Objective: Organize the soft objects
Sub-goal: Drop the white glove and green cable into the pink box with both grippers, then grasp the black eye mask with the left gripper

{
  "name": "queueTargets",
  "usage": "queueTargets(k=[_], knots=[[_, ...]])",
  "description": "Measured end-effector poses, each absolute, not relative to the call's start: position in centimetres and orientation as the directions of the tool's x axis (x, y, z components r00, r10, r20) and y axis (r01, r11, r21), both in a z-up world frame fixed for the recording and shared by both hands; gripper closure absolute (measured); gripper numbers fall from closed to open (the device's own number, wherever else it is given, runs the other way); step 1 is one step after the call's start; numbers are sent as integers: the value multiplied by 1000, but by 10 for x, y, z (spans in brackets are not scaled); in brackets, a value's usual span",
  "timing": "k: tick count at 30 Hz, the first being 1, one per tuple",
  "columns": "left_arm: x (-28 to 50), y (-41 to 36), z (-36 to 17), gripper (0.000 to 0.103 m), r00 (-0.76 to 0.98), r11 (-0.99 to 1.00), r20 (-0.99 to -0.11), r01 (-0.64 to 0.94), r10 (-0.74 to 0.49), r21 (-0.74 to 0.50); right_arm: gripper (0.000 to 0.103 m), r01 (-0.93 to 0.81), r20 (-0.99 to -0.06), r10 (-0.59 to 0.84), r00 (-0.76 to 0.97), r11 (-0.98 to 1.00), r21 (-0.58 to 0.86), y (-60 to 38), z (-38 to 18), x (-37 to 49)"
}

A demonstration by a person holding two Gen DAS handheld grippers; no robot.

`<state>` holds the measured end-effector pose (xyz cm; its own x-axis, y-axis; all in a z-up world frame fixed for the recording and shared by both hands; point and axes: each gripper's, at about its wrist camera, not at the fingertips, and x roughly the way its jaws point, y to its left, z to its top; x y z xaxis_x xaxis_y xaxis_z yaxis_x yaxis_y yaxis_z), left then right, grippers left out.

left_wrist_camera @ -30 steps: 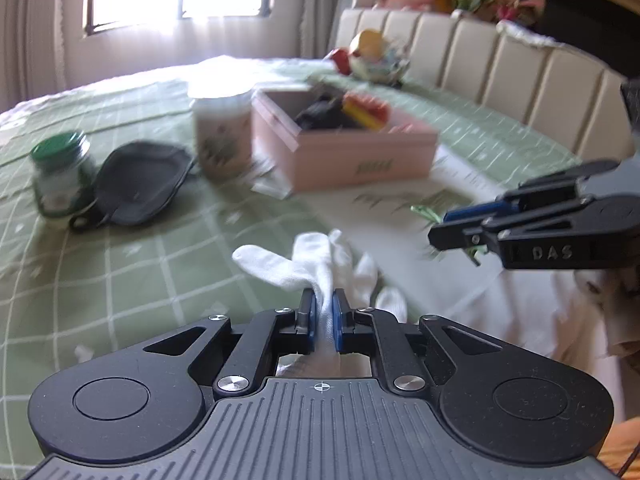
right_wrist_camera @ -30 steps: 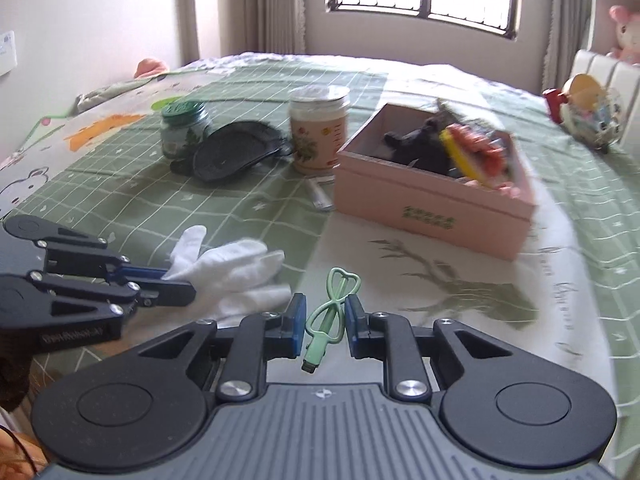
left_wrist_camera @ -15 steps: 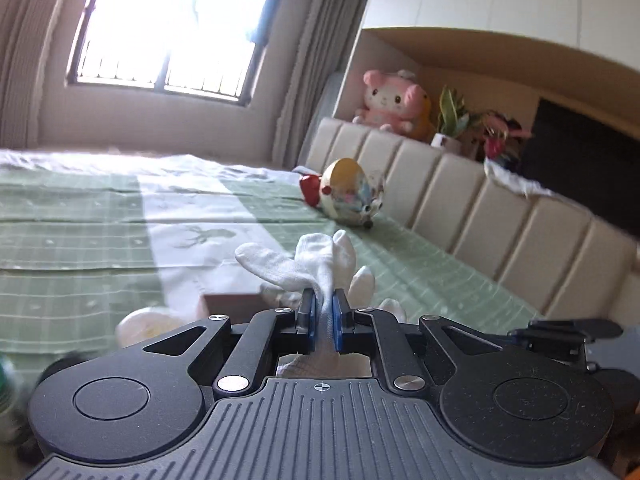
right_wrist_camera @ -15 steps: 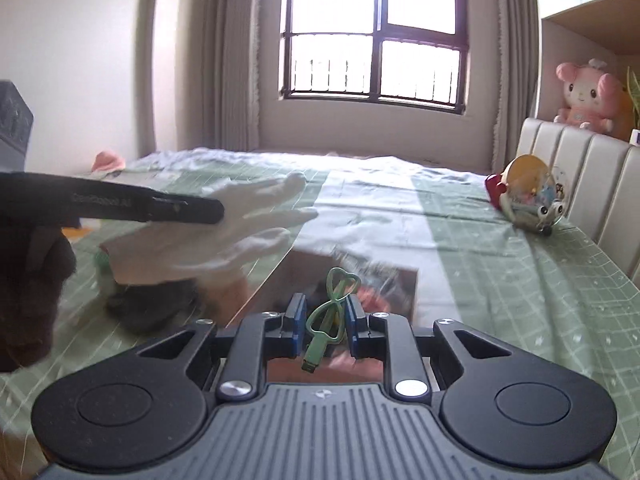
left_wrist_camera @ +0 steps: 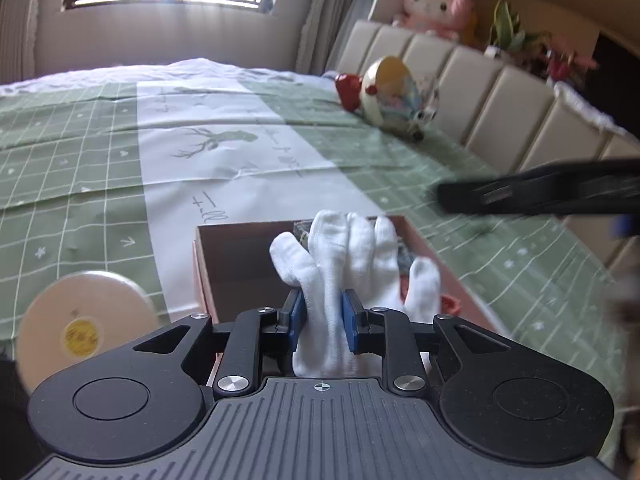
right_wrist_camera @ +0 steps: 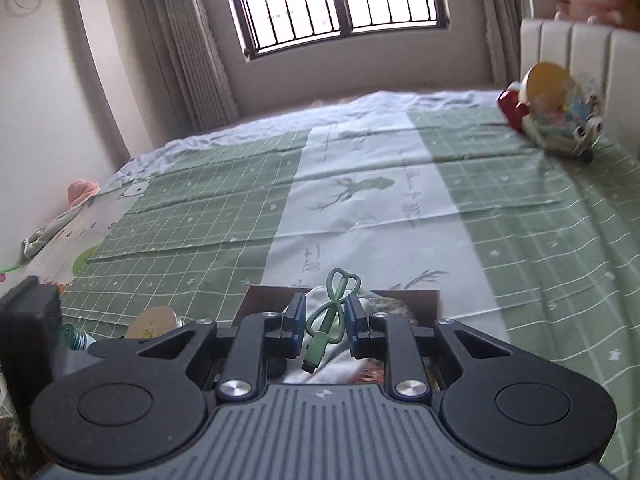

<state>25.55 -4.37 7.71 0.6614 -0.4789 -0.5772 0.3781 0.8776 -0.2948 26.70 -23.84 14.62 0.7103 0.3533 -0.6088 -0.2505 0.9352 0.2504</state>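
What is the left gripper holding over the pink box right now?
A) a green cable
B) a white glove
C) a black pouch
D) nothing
B: in the left wrist view the left gripper has its blue pads closed on a white glove, whose fingers stick up above the open pink box; the green cable sits between the fingers of the right gripper.

Light: daylight from the barred window, bright, blown out at the panes
Blur: right claw smeared across the left view; toy soft
Distortion: fisheye bending at edges, walls curve
Shadows: soft, faint on the bed
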Motion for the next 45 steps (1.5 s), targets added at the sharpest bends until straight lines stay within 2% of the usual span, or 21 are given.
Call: queueTargets(k=[4,7,11,13,15,17,20,22,24,25,30,32,34,36,39,42,45], knots=[[218,-4,95,79,708,864,-500,362,-499,-351,83,-243,-710,371,599,929,280,-203,100,306],[188,23,92,79,724,875,-501,330,-475,-354,83,-225,-744,349,570,937,267,-191,73,320],[151,49,76,79,722,879,-507,334,-471,-340,82,-216,-749,341,568,940,264,-187,74,321],[142,58,62,79,722,899,-539,309,-434,-309,72,-231,-742,359,566,933,276,-189,85,314],[135,67,47,79,726,926,-578,249,-373,-284,53,-238,-717,358,598,933,268,-191,101,300],[126,75,37,79,733,944,-599,202,-322,-261,40,-240,-690,334,642,942,234,-192,117,282],[111,85,32,79,760,963,-597,148,-258,-228,37,-260,-658,310,687,950,175,-189,134,247],[101,91,33,79,791,972,-572,121,-218,-203,33,-282,-636,300,711,950,134,-184,137,220],[91,97,38,79,826,980,-537,91,-174,-178,24,-296,-614,295,732,950,103,-178,135,191],[89,101,41,79,841,982,-518,74,-156,-174,23,-303,-603,298,740,948,96,-175,132,177],[91,114,54,79,854,975,-497,48,-152,-216,23,-364,-555,322,767,931,37,-150,111,119],[90,117,55,79,853,972,-499,40,-155,-233,25,-425,-562,367,742,905,30,-132,100,107],[87,121,53,79,850,971,-505,29,-150,-238,33,-474,-581,394,712,880,17,-111,89,100],[82,128,50,79,848,970,-513,8,-135,-243,52,-507,-606,393,692,861,-20,-87,75,99],[78,140,43,79,842,967,-529,-32,-109,-251,61,-497,-618,335,711,861,-105,-53,56,106],[74,155,38,79,839,962,-536,-63,-93,-265,62,-445,-584,240,776,864,-236,-26,42,115],[70,168,33,79,838,957,-537,-71,-96,-282,62,-408,-603,187,776,877,-254,-17,33,134]])
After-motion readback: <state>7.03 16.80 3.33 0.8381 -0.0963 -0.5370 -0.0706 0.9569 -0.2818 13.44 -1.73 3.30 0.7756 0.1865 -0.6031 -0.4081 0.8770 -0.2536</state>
